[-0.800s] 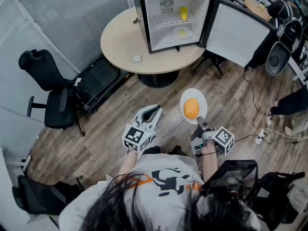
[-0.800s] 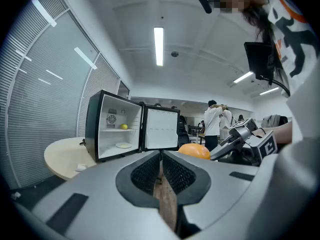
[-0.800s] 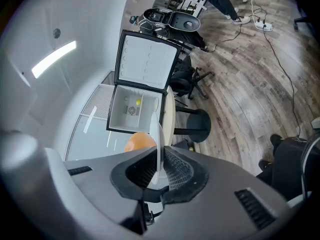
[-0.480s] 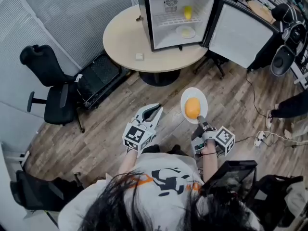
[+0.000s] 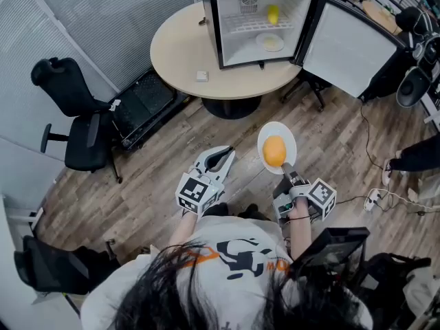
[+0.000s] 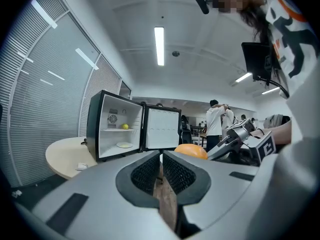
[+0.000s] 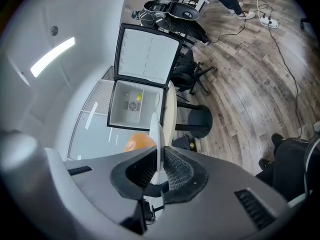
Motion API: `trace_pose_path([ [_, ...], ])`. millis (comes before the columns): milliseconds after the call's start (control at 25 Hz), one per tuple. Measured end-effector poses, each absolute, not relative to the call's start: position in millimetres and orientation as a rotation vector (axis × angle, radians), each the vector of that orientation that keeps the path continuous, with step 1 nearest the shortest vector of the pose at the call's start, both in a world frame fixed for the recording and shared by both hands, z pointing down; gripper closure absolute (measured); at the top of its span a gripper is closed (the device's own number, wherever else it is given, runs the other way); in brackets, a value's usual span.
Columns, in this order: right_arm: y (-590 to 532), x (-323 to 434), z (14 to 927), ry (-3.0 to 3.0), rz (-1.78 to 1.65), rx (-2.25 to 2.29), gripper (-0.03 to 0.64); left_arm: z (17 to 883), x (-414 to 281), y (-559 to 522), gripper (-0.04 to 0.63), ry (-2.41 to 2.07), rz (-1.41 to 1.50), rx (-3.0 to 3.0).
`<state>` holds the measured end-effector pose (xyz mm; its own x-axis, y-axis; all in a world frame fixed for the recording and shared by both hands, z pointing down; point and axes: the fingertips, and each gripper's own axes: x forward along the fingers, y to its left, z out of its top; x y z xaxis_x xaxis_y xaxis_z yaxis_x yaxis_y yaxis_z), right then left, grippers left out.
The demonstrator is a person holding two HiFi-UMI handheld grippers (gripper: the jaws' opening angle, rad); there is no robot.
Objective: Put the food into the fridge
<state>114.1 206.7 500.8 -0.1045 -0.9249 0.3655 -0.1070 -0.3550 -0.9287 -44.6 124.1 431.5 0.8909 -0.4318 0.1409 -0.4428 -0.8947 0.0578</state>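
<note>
An orange [image 5: 274, 150] lies on a white plate [image 5: 264, 137] that I carry over the wooden floor. My right gripper [image 5: 286, 173] is shut on the plate's near rim. In the right gripper view the plate [image 7: 159, 134] stands edge-on between the pads, with the orange [image 7: 138, 142] to its left. My left gripper [image 5: 223, 155] is shut and empty, level with the plate and to its left. In the left gripper view the orange [image 6: 191, 150] shows just right of that gripper [image 6: 161, 156]. Ahead, the small black fridge [image 5: 265, 19] stands open on a round table [image 5: 182, 50].
Inside the fridge a yellow item [image 5: 273, 14] stands on the shelf and a plate [image 5: 273, 42] lies on its floor. The fridge door [image 5: 347, 43] swings out to the right. A black office chair [image 5: 72, 112] stands left, and cables [image 5: 375, 198] lie at the right.
The table and fridge have slid slightly right and up in the head view. Both grippers keep their pose, and the plate with the orange stays held.
</note>
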Motion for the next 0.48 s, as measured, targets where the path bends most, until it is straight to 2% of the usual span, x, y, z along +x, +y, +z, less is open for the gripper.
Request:
trace_pose_path([
  [480,190.6,145.5,508.5,1.186,-1.561,-1.472,0.580,427.6,-13.8,111.9,0.582,-0.744,0.141,2.948],
])
